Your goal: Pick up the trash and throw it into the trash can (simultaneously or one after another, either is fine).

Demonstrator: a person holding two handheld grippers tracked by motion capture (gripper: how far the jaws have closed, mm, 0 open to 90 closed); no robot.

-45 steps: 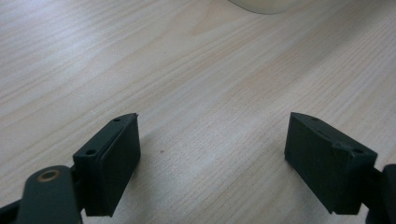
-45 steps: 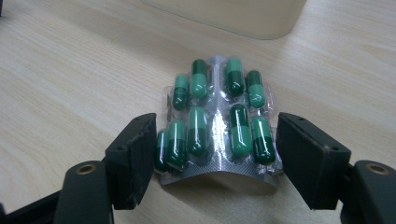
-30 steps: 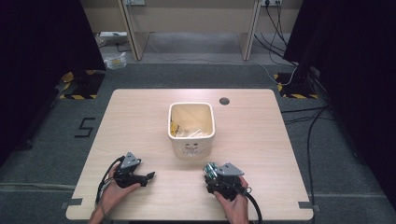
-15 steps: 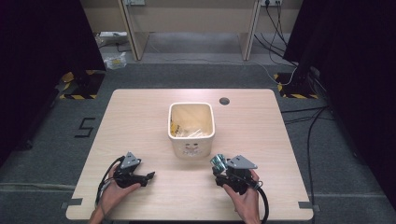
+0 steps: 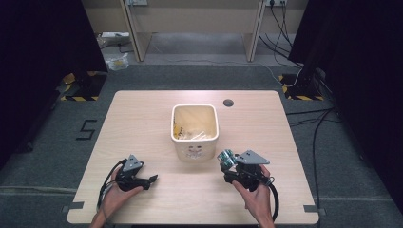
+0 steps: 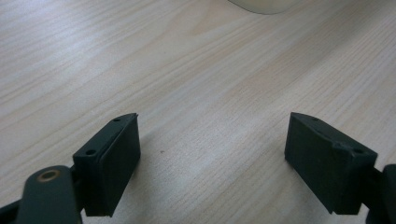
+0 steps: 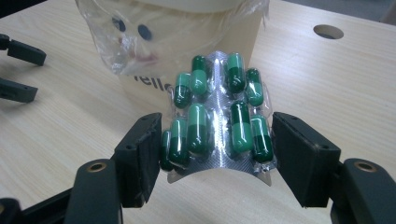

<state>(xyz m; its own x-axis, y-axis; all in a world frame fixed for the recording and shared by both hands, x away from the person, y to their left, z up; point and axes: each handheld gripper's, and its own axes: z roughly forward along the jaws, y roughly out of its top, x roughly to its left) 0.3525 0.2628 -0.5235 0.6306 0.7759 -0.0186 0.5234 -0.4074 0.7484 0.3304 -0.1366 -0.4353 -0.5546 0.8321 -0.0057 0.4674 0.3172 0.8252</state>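
Item: blister pack (image 7: 217, 114) of green capsules, silver foil backing, bowed between the two black jaws of the right gripper (image 7: 217, 156), which clamp it by its side edges. In the high view the pack (image 5: 226, 158) sits at lower centre-right of the frame, off the table (image 5: 142, 118) and just beside the front right corner of the bin (image 5: 195, 126).

Change noted: against the earlier high views, the right gripper (image 5: 229, 164) has risen and drawn toward the bin, carrying the pack with it; the grip width is unchanged.

Item: cream bin lined with a clear plastic bag, centre of frame, wrappers already inside.

Item: left gripper (image 5: 151, 179), lower left of frame, resting near the tabletop, unmoved. Its jaws stand wide apart with bare wood between them (image 6: 210, 154).

Assessment: the lift appears to be done; the pack probably needs carrying over the rim before release into the bin.
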